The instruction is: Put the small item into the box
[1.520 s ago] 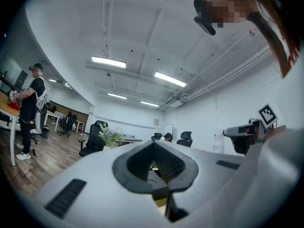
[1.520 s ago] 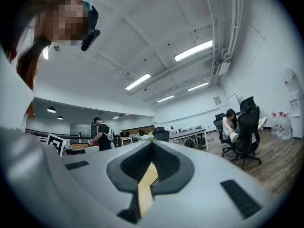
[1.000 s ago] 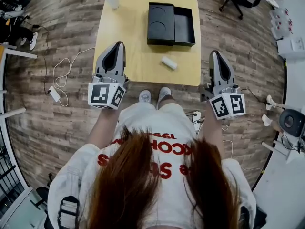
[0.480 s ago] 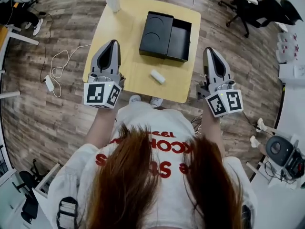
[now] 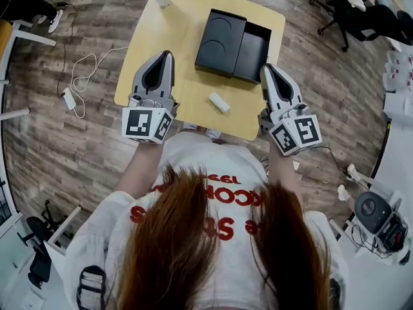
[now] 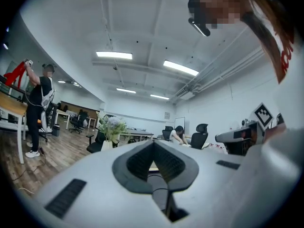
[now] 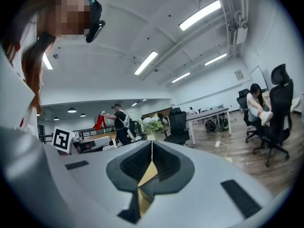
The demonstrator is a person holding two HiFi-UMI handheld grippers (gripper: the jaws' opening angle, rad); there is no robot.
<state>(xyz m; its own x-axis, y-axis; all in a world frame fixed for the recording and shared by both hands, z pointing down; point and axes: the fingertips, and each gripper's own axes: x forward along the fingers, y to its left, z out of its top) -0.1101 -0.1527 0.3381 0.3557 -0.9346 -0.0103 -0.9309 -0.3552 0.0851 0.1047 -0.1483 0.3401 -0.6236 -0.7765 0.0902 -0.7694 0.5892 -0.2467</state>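
Jaws clenched empty on left gripper point(image 5: 165, 55) and right gripper point(image 5: 266, 67), flanking small white oblong item point(image 5: 219, 103) near open black box point(image 5: 233, 36).

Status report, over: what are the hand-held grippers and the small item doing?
Shut, empty: left hand-held gripper, right hand-held gripper. Untouched small item on table, outside box. Nothing in the way.

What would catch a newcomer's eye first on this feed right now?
A black box sits open at the far side of the yellow table, and the small white item lies loose nearer the person. The left tool and right tool hover shut and empty on either side of it.
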